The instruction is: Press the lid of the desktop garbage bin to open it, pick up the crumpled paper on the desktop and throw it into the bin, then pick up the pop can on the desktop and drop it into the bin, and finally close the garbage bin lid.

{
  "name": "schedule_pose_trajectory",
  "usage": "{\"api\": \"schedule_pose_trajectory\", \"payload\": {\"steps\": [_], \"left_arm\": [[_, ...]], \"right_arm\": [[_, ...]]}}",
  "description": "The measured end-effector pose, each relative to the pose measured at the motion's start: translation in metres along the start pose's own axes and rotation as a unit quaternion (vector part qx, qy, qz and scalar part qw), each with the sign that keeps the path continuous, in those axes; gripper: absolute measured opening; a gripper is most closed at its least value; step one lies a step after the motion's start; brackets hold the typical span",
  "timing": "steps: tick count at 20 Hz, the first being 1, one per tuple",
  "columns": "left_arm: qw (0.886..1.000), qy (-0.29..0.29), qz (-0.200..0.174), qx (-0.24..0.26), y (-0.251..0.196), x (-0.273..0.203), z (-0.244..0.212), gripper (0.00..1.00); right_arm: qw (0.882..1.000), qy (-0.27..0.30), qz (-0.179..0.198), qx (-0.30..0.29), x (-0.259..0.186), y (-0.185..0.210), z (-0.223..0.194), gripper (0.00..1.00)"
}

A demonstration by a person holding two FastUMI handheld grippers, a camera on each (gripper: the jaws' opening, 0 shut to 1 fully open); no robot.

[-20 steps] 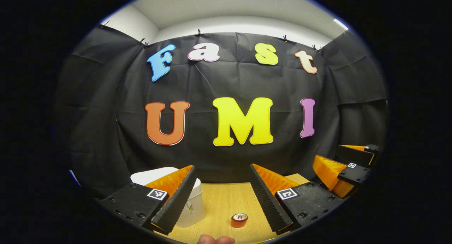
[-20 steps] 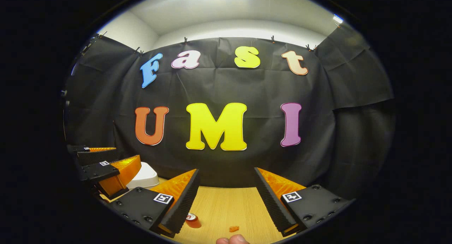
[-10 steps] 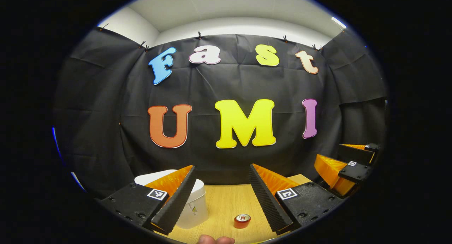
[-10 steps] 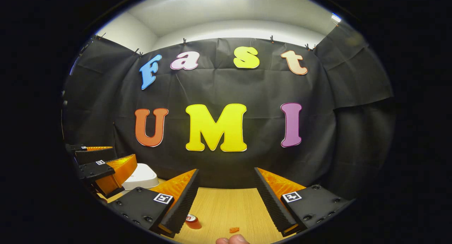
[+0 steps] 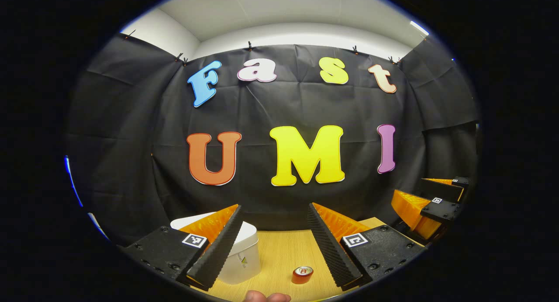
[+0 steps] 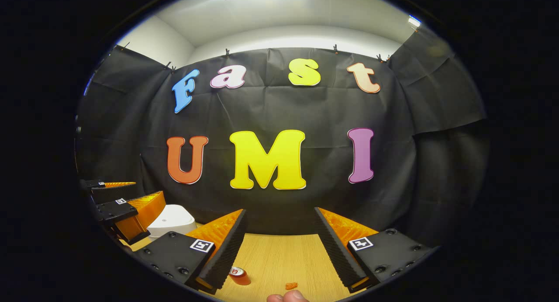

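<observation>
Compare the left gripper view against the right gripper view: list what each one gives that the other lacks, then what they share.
Left gripper view: the bin close up, with its white side wall and a sticker, and the right gripper at the right edge, jaws apart.

Right gripper view: a small orange scrap on the table, possibly the crumpled paper, and the left gripper at the left, jaws apart, in front of the bin's closed lid.

Shared: the bin, the pop can, the wooden table and a fingertip at the bottom edge.
</observation>
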State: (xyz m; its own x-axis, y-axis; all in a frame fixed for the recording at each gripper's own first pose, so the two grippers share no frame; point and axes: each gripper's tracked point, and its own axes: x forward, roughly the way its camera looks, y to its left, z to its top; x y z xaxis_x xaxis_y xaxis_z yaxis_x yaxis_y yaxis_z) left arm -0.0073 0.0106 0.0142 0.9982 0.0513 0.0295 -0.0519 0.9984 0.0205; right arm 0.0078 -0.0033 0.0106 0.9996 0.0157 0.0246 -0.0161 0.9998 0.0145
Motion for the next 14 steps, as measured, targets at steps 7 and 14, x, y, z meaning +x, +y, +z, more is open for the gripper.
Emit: {"api": "schedule_pose_trajectory", "payload": {"steps": [7,14], "left_arm": [[0.999,0.011,0.029,-0.011,0.019,0.017,-0.013,0.96],[0.996,0.009,0.093,-0.006,0.066,0.042,-0.018,0.96]], "right_arm": [[1.0,0.003,-0.017,-0.009,-0.002,-0.022,-0.004,0.96],[0.999,0.006,-0.034,-0.011,0.001,-0.043,-0.001,0.96]]}}
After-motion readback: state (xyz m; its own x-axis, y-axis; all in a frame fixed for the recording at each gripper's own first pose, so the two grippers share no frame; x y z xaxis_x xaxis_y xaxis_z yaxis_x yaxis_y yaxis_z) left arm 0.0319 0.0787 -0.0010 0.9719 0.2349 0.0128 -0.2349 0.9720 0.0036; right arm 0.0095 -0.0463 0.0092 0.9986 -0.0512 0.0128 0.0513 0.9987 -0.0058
